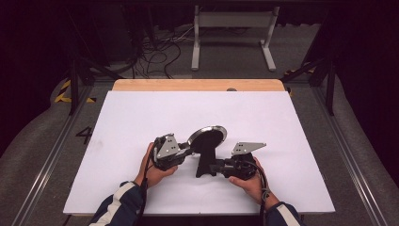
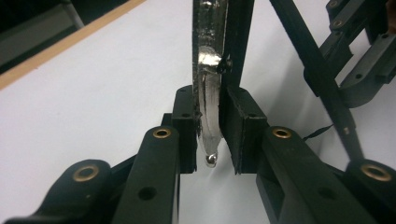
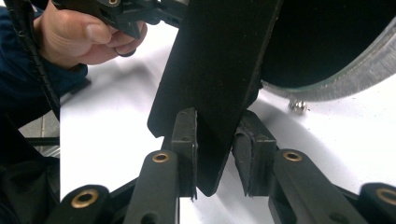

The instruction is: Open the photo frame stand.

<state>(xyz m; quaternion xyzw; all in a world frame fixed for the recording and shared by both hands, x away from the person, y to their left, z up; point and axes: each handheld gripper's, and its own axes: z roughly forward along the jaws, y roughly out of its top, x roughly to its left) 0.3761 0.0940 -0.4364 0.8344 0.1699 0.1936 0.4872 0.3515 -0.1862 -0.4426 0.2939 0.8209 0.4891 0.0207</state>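
A round mirror-like disc with a silver rim and a black back stands tilted on a flat black stand near the front middle of the white board. My left gripper meets the disc from the left. In the left gripper view the silver rim sits between the pads of my left gripper, which press on both sides of it. My right gripper comes in from the right, low down. The black stand is pinched between the pads of my right gripper.
The white board lies on a wooden table whose far edge shows. A white frame and loose cables are on the floor beyond. A small silver knob hangs below the disc rim.
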